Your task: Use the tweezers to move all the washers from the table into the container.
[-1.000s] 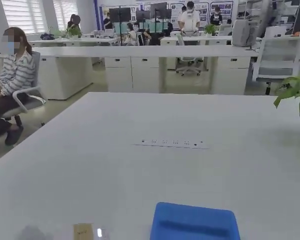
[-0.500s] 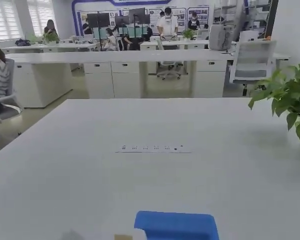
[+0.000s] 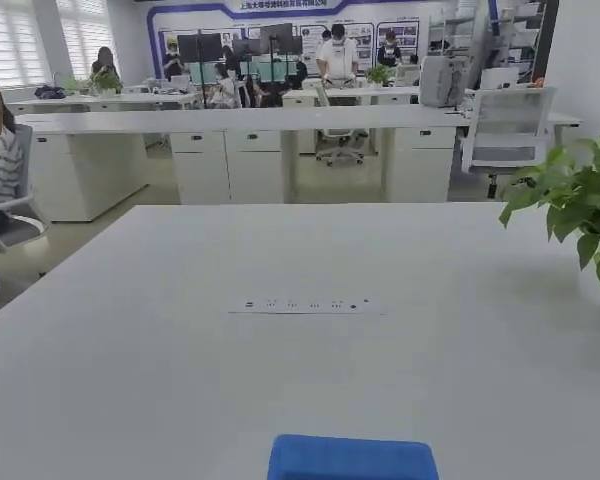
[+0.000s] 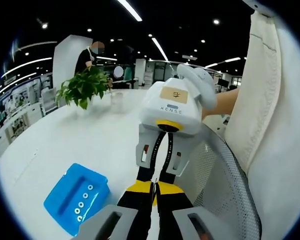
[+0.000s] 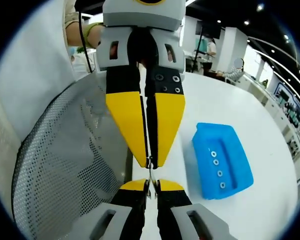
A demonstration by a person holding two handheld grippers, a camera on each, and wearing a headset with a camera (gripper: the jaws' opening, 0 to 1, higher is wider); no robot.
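Your left gripper and right gripper tip to tip, both jaws clenched, blue container nearby, washers inside, on the white table.

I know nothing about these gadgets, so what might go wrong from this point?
1. The left tool and right tool meet tip to tip, both shut, with a thin metal sliver, perhaps the tweezers, between them beside the mesh chair; a slip could drop it off the table.
2. The head view points across the table, with the blue container cut by its bottom edge, so the person's eyes may be off the tips.
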